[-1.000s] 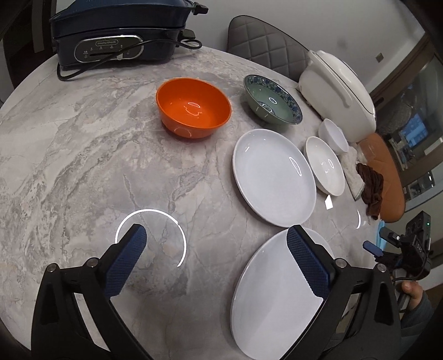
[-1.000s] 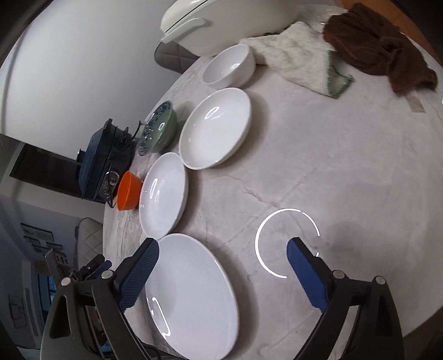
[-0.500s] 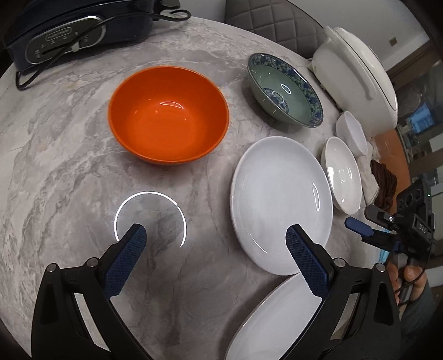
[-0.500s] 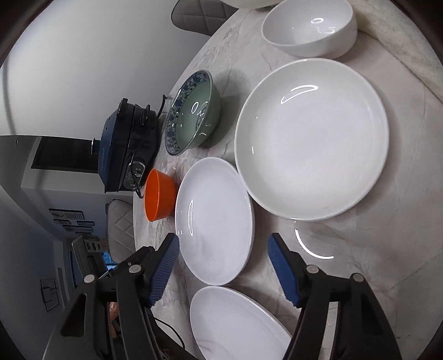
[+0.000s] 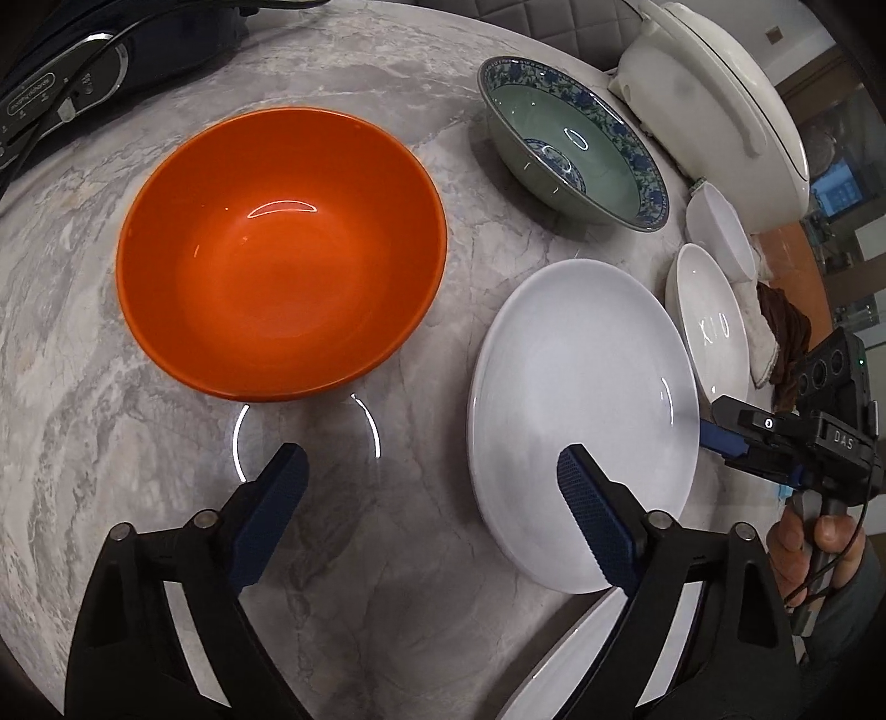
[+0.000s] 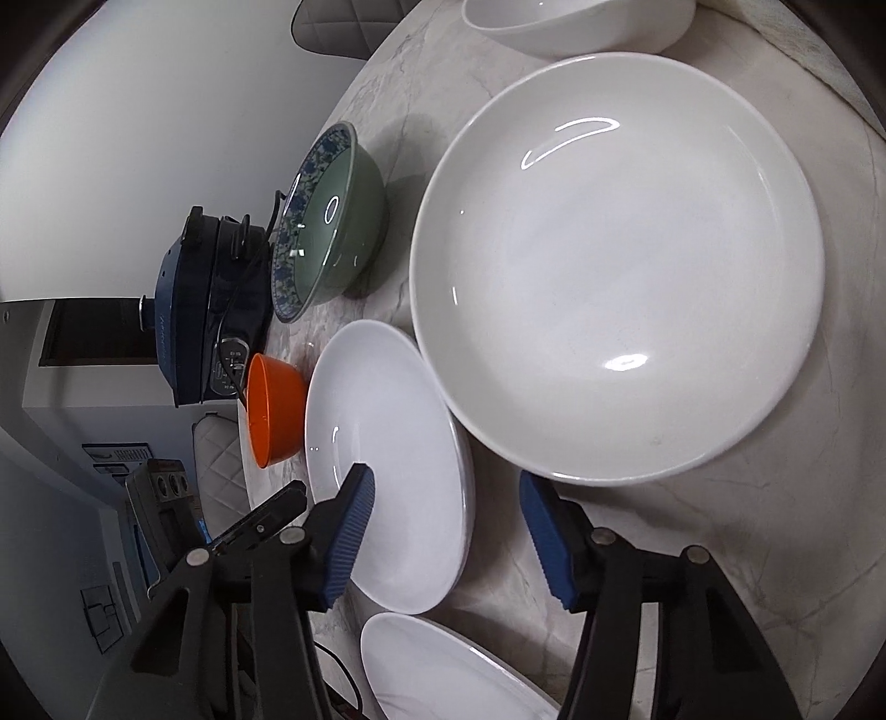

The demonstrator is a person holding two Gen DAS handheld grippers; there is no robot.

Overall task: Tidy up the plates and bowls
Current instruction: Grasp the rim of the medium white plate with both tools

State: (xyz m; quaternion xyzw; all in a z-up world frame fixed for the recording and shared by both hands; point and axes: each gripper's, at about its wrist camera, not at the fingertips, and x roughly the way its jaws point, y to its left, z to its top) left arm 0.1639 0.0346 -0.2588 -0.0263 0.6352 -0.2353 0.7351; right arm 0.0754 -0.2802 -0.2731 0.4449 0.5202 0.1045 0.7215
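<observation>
Marble counter is carrying an orange bowl beside white plates; left claw and right claw are both narrowing, gripping nothing.

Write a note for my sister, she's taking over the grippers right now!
Left gripper: open, holding nothing, jaws just been closing a bit, above the table just short of the orange bowl.
Right gripper: open, holding nothing, jaws just been closing, over the edge of the middle white plate, near the deep white plate.
Also on the table: green bowl, small white bowl, a third white plate nearest you.
Done: nothing stacked yet, every dish sits alone.
Left: probably pick up the orange bowl and a plate, then stack bowls with bowls, plates with plates.
</observation>
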